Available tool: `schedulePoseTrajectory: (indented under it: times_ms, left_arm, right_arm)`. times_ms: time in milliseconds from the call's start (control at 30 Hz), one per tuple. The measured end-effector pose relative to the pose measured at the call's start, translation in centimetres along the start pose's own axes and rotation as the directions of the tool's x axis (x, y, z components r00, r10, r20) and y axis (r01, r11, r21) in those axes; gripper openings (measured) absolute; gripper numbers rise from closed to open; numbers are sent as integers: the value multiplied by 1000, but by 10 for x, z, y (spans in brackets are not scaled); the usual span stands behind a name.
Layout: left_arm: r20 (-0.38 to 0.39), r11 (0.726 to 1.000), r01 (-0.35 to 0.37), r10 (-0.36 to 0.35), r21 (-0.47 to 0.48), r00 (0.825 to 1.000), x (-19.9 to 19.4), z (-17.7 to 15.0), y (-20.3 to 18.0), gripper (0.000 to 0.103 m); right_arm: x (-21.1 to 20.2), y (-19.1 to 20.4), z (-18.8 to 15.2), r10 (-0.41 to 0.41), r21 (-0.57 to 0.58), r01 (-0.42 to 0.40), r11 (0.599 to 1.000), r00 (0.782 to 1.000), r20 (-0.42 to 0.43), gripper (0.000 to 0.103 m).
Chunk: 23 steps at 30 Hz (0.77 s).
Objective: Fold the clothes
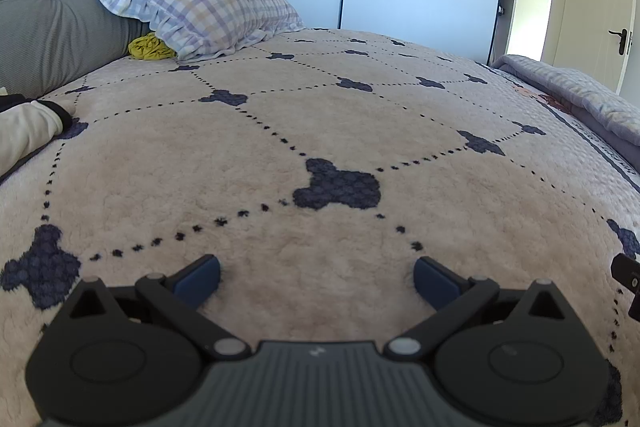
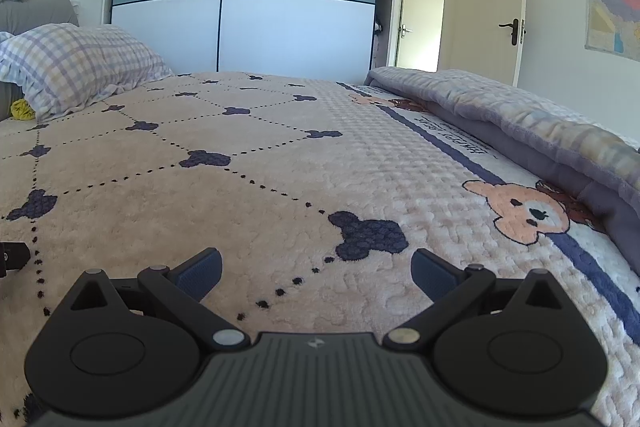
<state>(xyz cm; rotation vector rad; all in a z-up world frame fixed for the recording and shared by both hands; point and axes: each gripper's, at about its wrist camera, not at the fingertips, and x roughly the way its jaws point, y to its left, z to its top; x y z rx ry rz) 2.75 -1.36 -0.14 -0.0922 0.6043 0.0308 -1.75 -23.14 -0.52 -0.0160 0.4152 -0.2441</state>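
My left gripper (image 1: 317, 281) hovers low over the fluffy beige bedspread (image 1: 280, 131), open, nothing between its blue pads. My right gripper (image 2: 316, 277) is also open and empty, just above the same bedspread (image 2: 248, 219). A cream garment with a dark cuff (image 1: 28, 131) lies at the far left edge in the left wrist view, well away from both grippers. A crumpled yellow cloth (image 1: 150, 47) sits under the pillow; it shows small in the right wrist view as the yellow cloth (image 2: 22, 109).
A checked pillow (image 1: 200, 7) leans on the grey headboard (image 1: 44, 15) at the back left. A folded grey quilt (image 2: 520, 123) runs along the bed's right side. A wardrobe (image 2: 240, 7) and open door (image 2: 488, 7) stand beyond the bed.
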Motion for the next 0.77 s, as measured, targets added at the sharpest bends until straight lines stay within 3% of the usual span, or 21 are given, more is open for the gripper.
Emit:
schedulePoseTrajectory:
  times_ms: [767]
  left_arm:
    - [3,1000,4,-4,-10,1000,0,0,1,103]
  right_arm:
    - [0,0,0,-16,-8,17,1000,1000,7,103]
